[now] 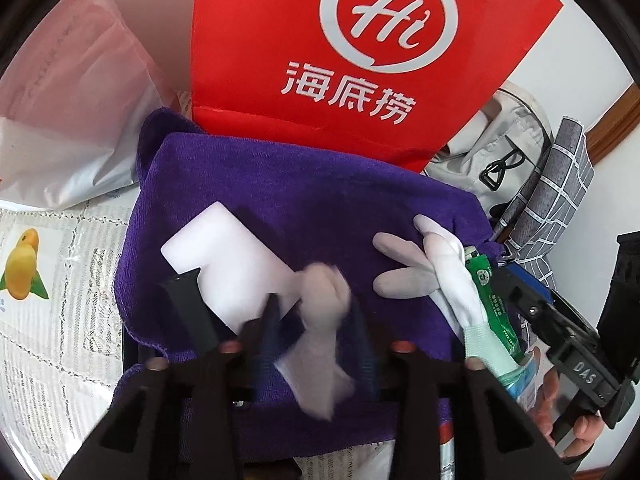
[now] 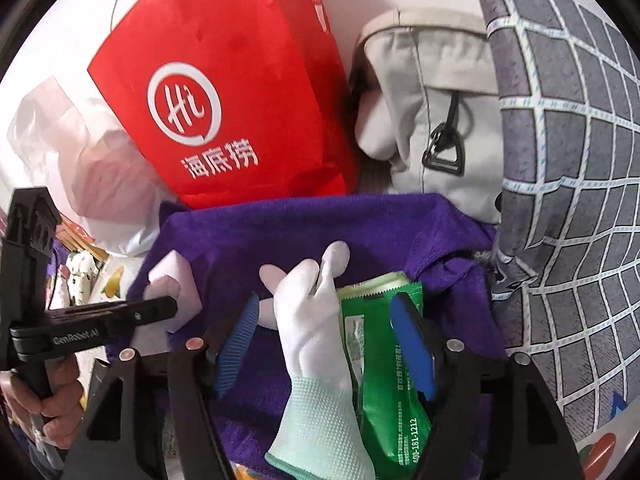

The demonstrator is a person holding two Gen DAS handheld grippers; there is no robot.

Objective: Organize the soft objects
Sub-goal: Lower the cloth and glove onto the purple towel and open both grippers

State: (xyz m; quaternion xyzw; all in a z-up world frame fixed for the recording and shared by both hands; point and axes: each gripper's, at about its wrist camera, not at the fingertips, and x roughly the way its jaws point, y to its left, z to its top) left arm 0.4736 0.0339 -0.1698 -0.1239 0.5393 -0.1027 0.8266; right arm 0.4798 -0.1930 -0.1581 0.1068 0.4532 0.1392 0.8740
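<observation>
Purple towel (image 2: 304,232) lies spread & rumpled under everything. My white glove w/ mint cuff (image 2: 316,344) lies on it, fingers toward red bag, beside green packet (image 2: 384,364). White sponge block (image 1: 224,264) flat at left; 2nd glove (image 1: 320,320) blurred, overlapping its edge.

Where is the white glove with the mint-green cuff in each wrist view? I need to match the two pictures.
Left wrist view: the white glove lies right of centre on the purple towel, cuff toward the lower right.
Right wrist view: the glove fills the lower centre, between the right gripper fingers.
Shared landmark: the red paper bag, behind the towel.
</observation>
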